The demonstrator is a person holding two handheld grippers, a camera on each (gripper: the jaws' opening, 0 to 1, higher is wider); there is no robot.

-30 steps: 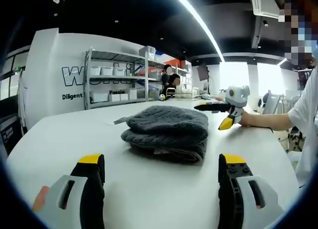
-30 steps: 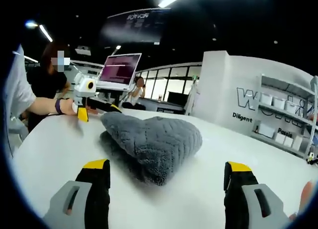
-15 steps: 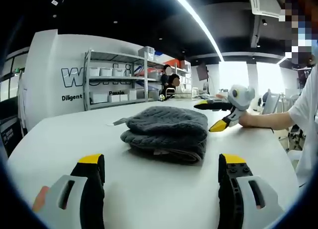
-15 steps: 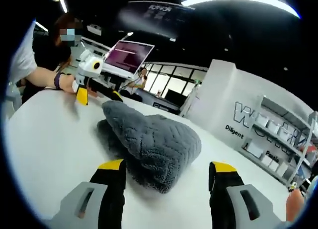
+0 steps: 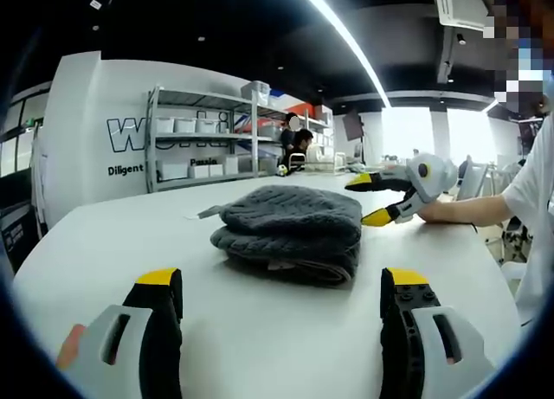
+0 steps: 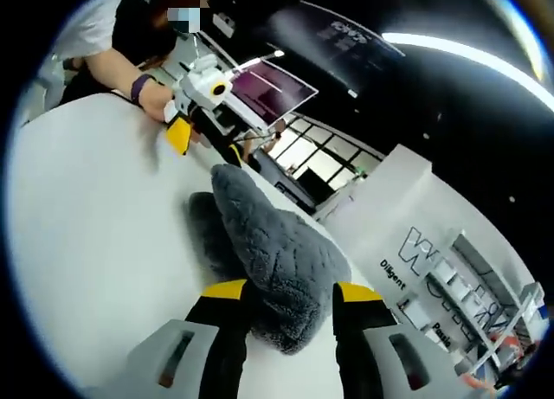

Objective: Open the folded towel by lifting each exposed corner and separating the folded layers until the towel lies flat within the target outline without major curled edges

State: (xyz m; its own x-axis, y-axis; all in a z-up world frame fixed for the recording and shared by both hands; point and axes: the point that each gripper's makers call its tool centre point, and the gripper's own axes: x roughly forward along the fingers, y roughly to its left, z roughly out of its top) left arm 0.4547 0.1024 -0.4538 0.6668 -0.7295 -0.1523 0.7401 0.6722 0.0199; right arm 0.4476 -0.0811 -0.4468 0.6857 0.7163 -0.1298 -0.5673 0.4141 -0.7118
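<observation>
Left gripper view: left gripper [image 5: 281, 304] waits low over the table [image 5: 104, 234], jaws wide apart, leaving the folded towel [image 5: 290, 230] ahead free. Right gripper [image 6: 290, 308] straddles the towel's near corner [image 6: 286, 321], jaws narrowed but not yet pinching, likely to lift it. No outline is discernible.

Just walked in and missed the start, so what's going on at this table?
A person holding a two-jaw gripper in each hand is about to unfold a grey towel that lies folded on the white table. The right gripper has its jaws on either side of one towel corner, not yet closed. The left gripper waits open, short of the towel.
</observation>
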